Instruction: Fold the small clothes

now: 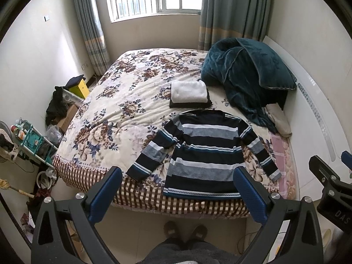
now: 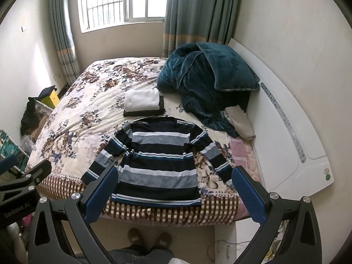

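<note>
While both tools hang above the bed's near edge, the left gripper (image 1: 178,189) and right gripper (image 2: 175,189) are spread wide, holding nothing. Just beyond, the striped sweater (image 2: 158,160) lies flat (sleeves out) on the floral bedspread (image 2: 88,118). Farther back sit folded clothes (image 2: 143,102), then a teal blanket (image 2: 198,83).

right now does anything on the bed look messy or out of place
The dark teal plush blanket is heaped unfolded by the white headboard. The navy, grey and white striped sweater lies flat and unfolded, while the white towel sits neatly folded.
</note>
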The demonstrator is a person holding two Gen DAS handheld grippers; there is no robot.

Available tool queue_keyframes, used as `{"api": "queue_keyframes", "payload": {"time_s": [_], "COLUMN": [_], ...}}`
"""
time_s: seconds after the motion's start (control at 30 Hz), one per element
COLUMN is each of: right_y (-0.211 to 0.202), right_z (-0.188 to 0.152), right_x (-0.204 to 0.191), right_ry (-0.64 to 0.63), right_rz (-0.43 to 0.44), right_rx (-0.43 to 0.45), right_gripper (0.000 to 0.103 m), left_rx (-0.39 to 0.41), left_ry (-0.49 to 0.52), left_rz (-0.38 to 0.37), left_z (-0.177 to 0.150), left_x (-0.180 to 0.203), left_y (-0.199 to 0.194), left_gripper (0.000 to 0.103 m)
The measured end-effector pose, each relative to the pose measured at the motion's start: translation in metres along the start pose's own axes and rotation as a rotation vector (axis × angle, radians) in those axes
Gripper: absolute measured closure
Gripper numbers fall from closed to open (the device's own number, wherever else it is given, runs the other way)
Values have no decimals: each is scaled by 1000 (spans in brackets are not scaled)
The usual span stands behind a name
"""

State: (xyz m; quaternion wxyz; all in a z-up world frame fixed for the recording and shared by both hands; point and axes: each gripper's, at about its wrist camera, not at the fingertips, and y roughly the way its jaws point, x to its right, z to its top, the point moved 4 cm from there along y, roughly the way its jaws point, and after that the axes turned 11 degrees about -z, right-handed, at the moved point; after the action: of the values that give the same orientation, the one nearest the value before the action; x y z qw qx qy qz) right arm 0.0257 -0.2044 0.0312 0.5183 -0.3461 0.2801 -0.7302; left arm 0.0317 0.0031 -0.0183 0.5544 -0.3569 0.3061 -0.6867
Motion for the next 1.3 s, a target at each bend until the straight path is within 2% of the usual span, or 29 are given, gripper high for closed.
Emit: {"api": "queue_keyframes", "payload": {"time_s": [0.37, 0.57, 1.07, 1.3], "right_y": [-1, -5, -6, -8], "right_z": [-1, 10, 9, 11], "right_x": [-2, -6, -9, -13], "right_ry": [-3, -5, -4, -4], "right_rz": [1, 1, 1, 2], "right_rx": [4, 5, 10, 12], "right_gripper": [0, 0, 0, 0], "left_rx": [4, 9, 18, 24], "left_ry": [1, 1, 0, 4], "left_rz": [-3, 5, 5, 8], "left_z": [-2, 8, 16, 34], "left_x": [0, -2, -2, -3], "left_y": [-1, 0, -5, -2], "left_gripper": [0, 0, 0, 0]}}
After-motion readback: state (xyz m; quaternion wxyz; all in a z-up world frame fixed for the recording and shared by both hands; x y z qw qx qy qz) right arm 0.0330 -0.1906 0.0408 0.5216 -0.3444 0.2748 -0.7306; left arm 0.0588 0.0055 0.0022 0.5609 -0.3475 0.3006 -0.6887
